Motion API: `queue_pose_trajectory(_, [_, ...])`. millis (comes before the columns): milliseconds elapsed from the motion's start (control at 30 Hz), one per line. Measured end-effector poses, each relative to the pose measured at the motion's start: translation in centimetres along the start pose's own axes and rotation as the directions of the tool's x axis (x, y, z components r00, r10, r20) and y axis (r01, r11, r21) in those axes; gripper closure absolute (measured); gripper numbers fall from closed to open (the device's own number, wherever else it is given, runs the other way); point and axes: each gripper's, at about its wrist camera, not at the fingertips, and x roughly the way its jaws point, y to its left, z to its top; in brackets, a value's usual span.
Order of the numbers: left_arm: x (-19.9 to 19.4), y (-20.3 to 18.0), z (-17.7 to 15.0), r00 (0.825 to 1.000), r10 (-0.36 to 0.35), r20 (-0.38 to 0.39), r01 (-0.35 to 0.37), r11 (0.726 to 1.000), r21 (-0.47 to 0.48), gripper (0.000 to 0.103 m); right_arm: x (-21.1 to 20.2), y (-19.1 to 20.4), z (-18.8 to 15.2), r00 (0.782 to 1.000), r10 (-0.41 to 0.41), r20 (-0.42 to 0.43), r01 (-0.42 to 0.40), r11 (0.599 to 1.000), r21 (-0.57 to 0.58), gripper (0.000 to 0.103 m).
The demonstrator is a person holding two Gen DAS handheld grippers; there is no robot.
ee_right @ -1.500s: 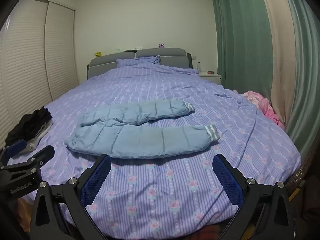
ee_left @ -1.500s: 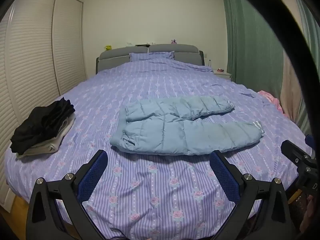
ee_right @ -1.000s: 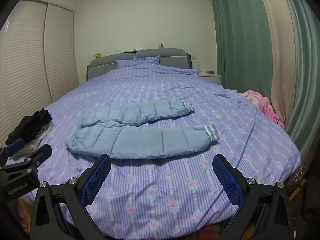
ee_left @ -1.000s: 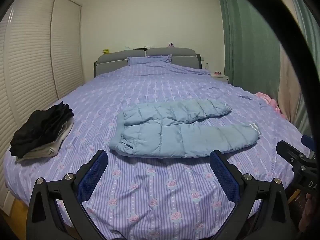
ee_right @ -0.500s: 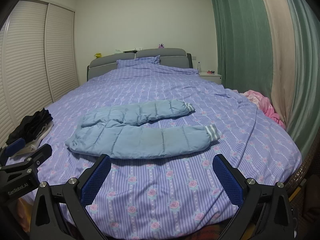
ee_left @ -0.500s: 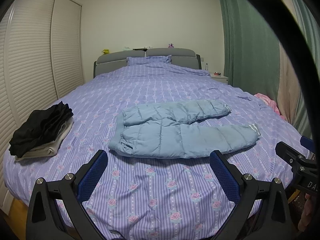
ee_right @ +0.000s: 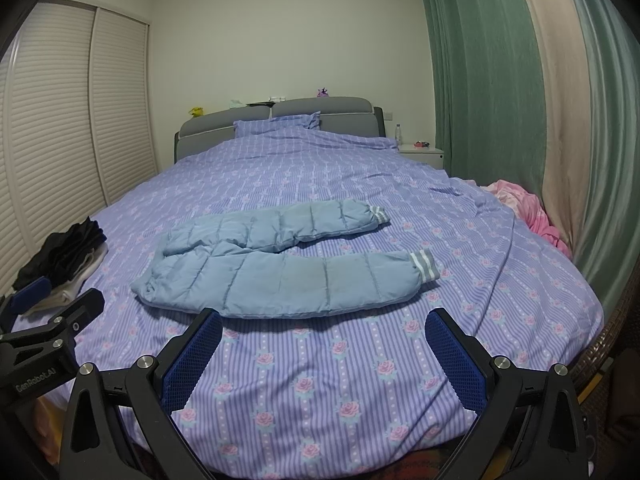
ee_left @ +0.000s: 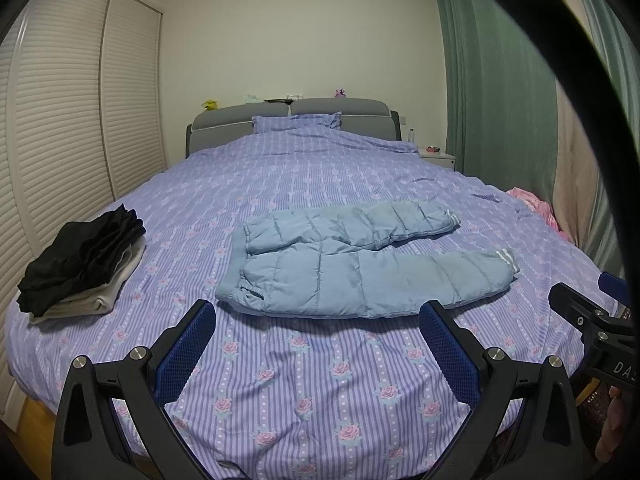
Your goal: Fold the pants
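Observation:
Light blue quilted pants [ee_left: 352,264] lie flat on the purple flowered bed [ee_left: 320,368], waist to the left, both legs stretched to the right with grey striped cuffs. They also show in the right wrist view [ee_right: 280,272]. My left gripper [ee_left: 318,344] is open and empty, held over the bed's near edge, short of the pants. My right gripper [ee_right: 322,350] is open and empty, also short of the pants. Each gripper shows at the edge of the other's view.
A stack of folded black and grey clothes [ee_left: 80,260] sits at the bed's left edge. A pink cloth [ee_right: 528,212] lies at the right edge by green curtains [ee_right: 480,80]. Louvred wardrobe doors [ee_left: 60,140] stand to the left. A headboard [ee_left: 288,120] is at the far end.
Both grippers have drifted slightly, so the pants sit a little differently in view. The pants have not moved and both grippers stay open.

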Motion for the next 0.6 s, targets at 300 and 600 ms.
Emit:
queue_pose_trajectory(300, [0.10,-0.22,-0.11,1.000,0.002,-0.002,-0.002,1.000,0.005,0.000,0.07,-0.01,-0.07,1.000,-0.001,0.001,0.001,1.000,-0.002,0.000])
queue_pose_trajectory(600, [0.09,-0.34,-0.21,1.000,-0.003,-0.004,0.003,1.000,0.010,0.000,0.03,-0.13,-0.07,1.000,0.000,0.000,0.000,1.000,0.001,0.000])
